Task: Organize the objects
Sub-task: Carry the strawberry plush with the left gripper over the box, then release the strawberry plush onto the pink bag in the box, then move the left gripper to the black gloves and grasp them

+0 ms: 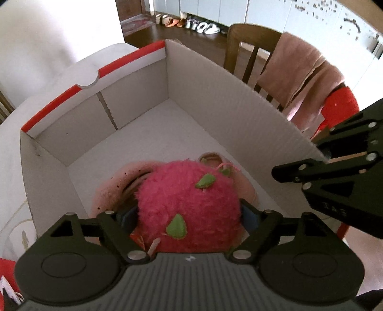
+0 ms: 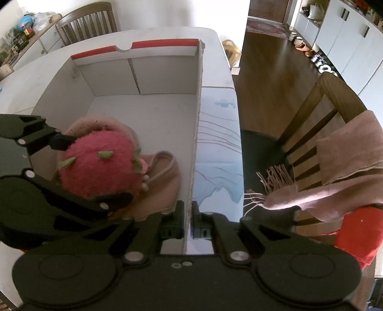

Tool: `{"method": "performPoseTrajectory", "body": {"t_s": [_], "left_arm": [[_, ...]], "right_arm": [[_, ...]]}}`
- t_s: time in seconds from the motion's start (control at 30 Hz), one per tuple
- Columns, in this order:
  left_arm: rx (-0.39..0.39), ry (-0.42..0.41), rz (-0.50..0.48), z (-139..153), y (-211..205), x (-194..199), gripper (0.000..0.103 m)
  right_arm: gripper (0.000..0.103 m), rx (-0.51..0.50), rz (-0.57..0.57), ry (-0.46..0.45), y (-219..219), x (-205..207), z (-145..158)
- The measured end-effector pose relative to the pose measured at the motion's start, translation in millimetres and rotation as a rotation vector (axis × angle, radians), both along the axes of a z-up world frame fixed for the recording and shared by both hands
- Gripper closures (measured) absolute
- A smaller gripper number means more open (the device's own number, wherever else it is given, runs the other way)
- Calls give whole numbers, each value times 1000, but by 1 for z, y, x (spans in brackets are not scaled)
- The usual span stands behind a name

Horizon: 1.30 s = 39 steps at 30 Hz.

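Note:
A white cardboard box [image 1: 134,86] with a red top edge stands open on the table; it also shows in the right wrist view [image 2: 165,69]. My left gripper [image 1: 189,213] is shut on a fuzzy pink plush ball with green spots [image 1: 189,203], held over the box's near end; it also shows in the right wrist view [image 2: 95,165]. Pink shoes [image 2: 165,181] lie on the box floor under it. My right gripper [image 2: 189,215] is shut on the box's right wall [image 2: 197,119] at its near end, one finger inside and one outside.
A wooden chair [image 2: 318,114] with a pink scarf [image 2: 335,177] and a red cloth [image 2: 359,234] stands right of the table. A second chair [image 2: 88,21] stands at the far side. Shoes [image 1: 203,26] line the floor by white cabinets.

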<state>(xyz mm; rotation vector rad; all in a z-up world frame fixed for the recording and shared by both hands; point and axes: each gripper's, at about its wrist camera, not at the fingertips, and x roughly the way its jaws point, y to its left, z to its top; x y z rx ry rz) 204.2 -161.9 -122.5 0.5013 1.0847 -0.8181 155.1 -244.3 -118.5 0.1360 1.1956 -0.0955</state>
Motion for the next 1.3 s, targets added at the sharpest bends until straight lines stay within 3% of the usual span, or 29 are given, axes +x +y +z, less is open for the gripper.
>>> {"method": "performPoseTrajectory", "body": {"t_s": [0.3,0.7,1.03,1.3], "left_arm": [[-129,39,64,20,33,-1,15],[-262,-70,104,74,86,-33,15],[-304,-133,232,100,161,-39,15],[-265,-179,411,95,245,-38,15]], "right_arm": [[100,6,-12,7,-1,1,-1],[100,7,-40,19,-1,3,-2],[101,-3,-75,23,0,4,0],[101,-12,-86,19,1,3,2]]}}
